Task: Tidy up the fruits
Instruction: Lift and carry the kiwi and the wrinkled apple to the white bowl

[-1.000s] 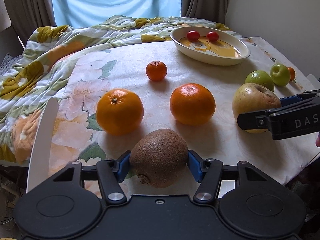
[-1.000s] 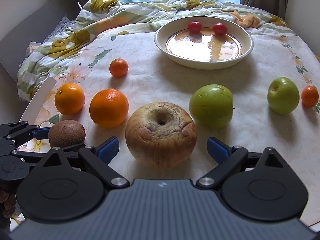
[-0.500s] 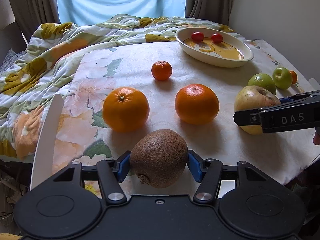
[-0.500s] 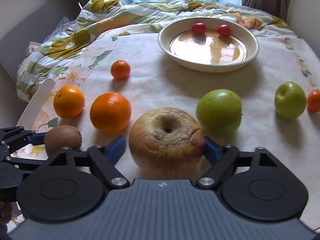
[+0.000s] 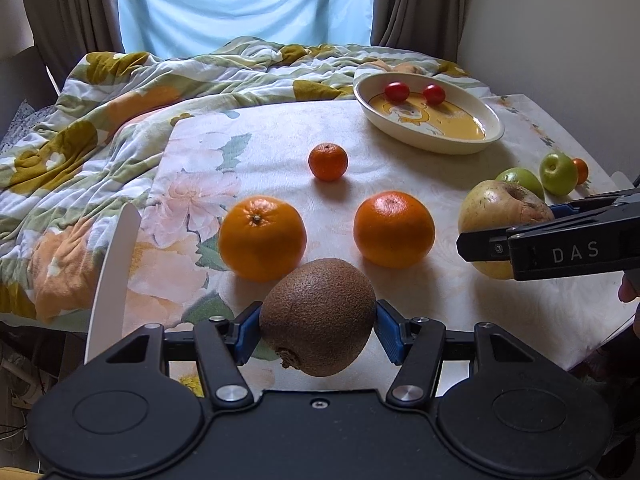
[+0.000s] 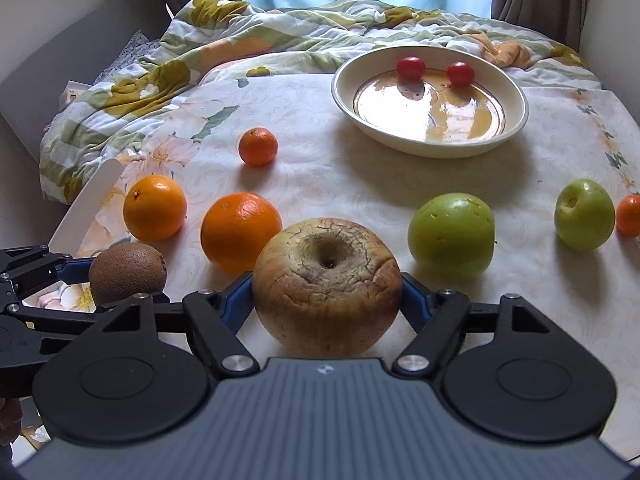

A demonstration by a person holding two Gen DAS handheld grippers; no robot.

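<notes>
My left gripper point(image 5: 318, 320) is shut on a brown kiwi point(image 5: 316, 312), both blue pads pressing its sides near the table's front edge. In the right wrist view my right gripper point(image 6: 326, 300) is shut on a wrinkled yellowish apple point(image 6: 326, 276), pads against both flanks. Two oranges point(image 5: 262, 238) point(image 5: 394, 234) and a small mandarin point(image 5: 328, 161) lie on the floral cloth behind the kiwi. Two green apples point(image 6: 451, 236) point(image 6: 584, 214) and another mandarin point(image 6: 629, 216) sit to the right. A cream bowl point(image 6: 432, 148) at the back holds two red tomatoes point(image 6: 411, 67).
A rumpled floral quilt point(image 5: 120, 128) lies behind and to the left of the table. A white chair back point(image 5: 114, 272) rises at the table's left front corner. A wall point(image 5: 560, 20) stands close on the right, with a curtained window point(image 5: 244, 0) at the back.
My right gripper's jaws have closed from wide apart onto the wrinkled apple. The left gripper keeps its hold on the kiwi and has hardly moved.
</notes>
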